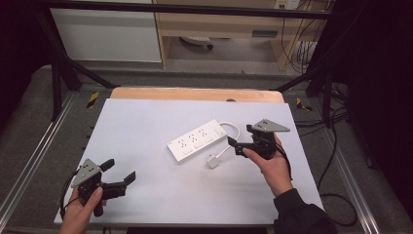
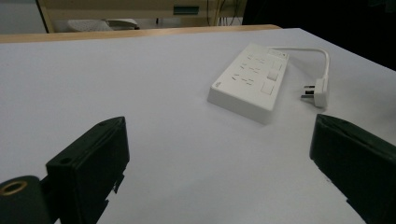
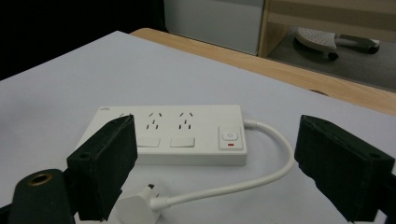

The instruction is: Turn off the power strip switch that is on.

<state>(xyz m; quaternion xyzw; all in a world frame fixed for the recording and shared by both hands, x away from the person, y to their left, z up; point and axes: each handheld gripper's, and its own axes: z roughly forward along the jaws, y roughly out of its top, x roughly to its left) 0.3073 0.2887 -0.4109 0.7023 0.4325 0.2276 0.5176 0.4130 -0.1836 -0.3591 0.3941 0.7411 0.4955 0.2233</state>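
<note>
Where the white sheet [image 1: 146,146] covers the table, a white power strip [image 1: 197,140] lies flat near the centre, angled with its far end toward the right rear. Its top face carries three socket groups and, at the cord end, a push switch [image 3: 230,136] with a red mark below it. A short white cord [image 1: 233,127] leaves that end, loops round and runs back to a white plug [image 1: 212,161], which lies loose on the sheet just in front of the strip, apart from it. The left gripper [image 1: 119,170] is held in the left hand [image 1: 80,209] at the near left corner of the sheet, well apart from the strip; its jaws are spread wide with nothing between them, and a grey three-cornered plate [image 1: 86,171] sits on top of it. In the left gripper view the strip [image 2: 250,81] and plug [image 2: 319,91] lie ahead and to the right, beyond the jaws. The right gripper [image 1: 233,142] is held in the right hand [image 1: 272,165] at the right side of the sheet, with its jaws pointing toward the cord end of the strip and near the cord. Its jaws are also spread and grip nothing. In the right gripper view the strip [image 3: 177,135] lies crosswise just beyond the jaws, the cord [image 3: 261,172] curves between them, and the plug [image 3: 135,205] rests close beside the left-hand jaw; contact there cannot be determined. A bare wooden strip [image 1: 195,93] of the table edge is exposed behind the sheet.
</note>
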